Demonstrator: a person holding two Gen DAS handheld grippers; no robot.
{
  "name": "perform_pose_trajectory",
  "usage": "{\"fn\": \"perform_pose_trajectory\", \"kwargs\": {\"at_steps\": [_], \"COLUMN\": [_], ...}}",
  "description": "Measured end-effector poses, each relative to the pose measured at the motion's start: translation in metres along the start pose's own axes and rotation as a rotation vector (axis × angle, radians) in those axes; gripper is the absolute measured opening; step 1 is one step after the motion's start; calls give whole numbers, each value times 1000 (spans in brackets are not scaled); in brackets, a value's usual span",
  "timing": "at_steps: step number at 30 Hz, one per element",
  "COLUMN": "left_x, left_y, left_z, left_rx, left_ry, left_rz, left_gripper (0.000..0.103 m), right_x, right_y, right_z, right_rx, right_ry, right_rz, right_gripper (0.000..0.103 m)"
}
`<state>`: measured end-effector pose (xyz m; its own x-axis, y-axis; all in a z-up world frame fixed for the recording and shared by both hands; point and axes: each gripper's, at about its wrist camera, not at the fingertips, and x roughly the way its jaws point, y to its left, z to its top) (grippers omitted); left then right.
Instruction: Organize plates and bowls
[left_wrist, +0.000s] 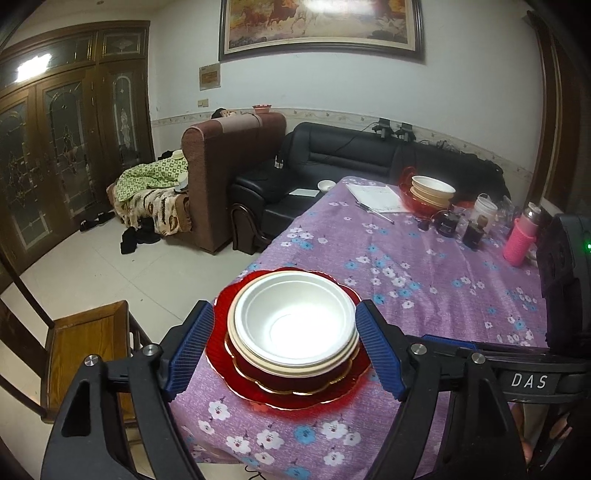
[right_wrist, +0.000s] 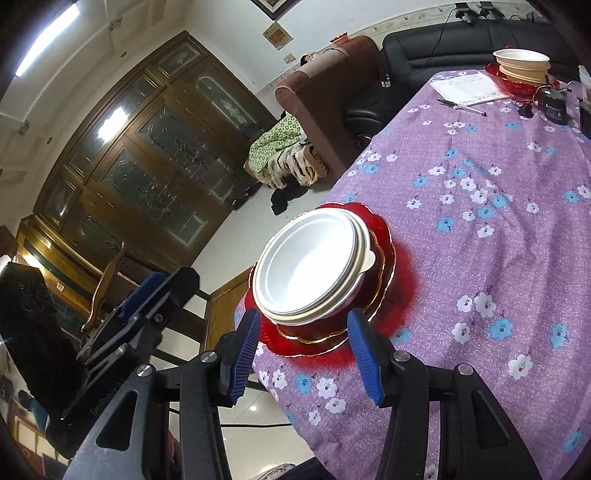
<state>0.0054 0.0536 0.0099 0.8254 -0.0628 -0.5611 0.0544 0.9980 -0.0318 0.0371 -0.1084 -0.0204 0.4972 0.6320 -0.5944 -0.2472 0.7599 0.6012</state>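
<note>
While both hand-held grippers (left_wrist: 284, 347) (right_wrist: 301, 354) gape empty, nested bowls (left_wrist: 295, 325) sit between notebook (left_wrist: 376, 197) and edge.

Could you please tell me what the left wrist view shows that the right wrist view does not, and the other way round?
Only the left wrist view shows the pink bottle and the large framed painting. Only the right wrist view shows the left gripper from outside. Both share the near stack of bowls on red plates, the far stack, the notepad and the purple tablecloth.
</note>
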Motion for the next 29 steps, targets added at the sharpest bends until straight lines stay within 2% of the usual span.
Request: {"fn": "perform_pose_trajectory", "kwargs": {"at_steps": [8, 15, 19, 29], "left_x": [9, 25, 32, 36], "left_y": [4, 14, 19, 30], "left_z": [-1, -5, -9, -11], "left_rx": [-44, -85, -104, -137], "left_ry": [37, 88, 120, 111], "left_rz": [27, 70, 67, 98], "left_gripper": [80, 82, 82, 82], "right_x": [-3, 9, 19, 34], "right_y": [-4, 7, 13, 19], "right_z": [3, 6, 5, 5], "right_rx": [14, -7, -24, -29], "right_ry": [-11, 3, 11, 1], "right_rz": [7, 10, 5, -30], "right_gripper": [51, 51, 51, 51]}}
